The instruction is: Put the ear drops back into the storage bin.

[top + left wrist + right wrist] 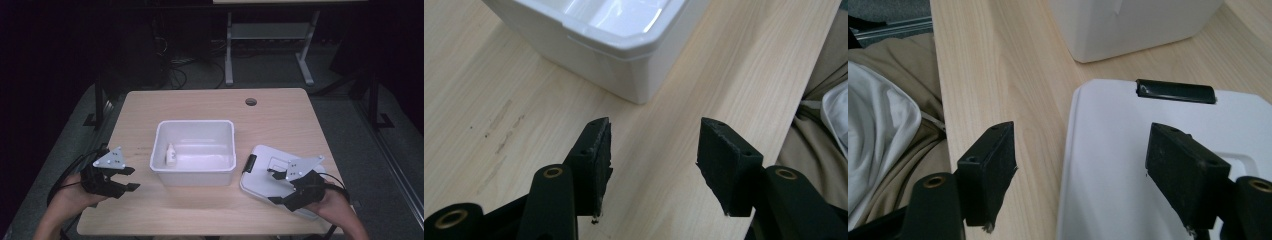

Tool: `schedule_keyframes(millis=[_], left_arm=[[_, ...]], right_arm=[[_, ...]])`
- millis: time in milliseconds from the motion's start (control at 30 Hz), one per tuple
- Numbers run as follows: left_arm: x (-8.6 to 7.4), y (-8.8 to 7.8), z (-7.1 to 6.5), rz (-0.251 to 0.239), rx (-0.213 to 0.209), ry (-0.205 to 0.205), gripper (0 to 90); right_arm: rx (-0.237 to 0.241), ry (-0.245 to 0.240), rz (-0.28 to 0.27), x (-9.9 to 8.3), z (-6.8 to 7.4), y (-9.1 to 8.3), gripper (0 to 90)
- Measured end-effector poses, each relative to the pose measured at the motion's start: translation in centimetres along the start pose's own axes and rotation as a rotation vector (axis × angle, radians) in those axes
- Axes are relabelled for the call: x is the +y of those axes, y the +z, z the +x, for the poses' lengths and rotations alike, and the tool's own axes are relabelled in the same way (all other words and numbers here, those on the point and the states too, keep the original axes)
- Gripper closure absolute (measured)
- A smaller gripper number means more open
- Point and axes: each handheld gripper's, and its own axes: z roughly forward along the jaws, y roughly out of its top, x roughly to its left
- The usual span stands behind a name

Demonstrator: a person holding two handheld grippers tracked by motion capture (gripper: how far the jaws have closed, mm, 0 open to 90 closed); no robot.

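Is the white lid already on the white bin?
No, the lid lies flat on the table, to the right of the open bin.

The surface (pixel 210 210) is pale wood with a fine straight grain (a few dark scuffs near its left side). On it sit a glossy white bin (pixel 194 172), a small whitish bottle (pixel 171 155) and a white lid (pixel 260 172) with a black latch (pixel 248 163). Both the left gripper (pixel 134 178) and right gripper (pixel 272 186) are matte black, each topped by a grey plate.
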Motion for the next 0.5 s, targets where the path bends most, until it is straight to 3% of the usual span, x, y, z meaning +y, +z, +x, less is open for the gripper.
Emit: schedule_keyframes(millis=[500], left_arm=[[-3.1, 1.7, -1.0, -0.004, 0.008, -0.028, 45.2]], right_arm=[[-0.047, 0.015, 0.048, 0.1, -1.3, -0.9, 29.7]])
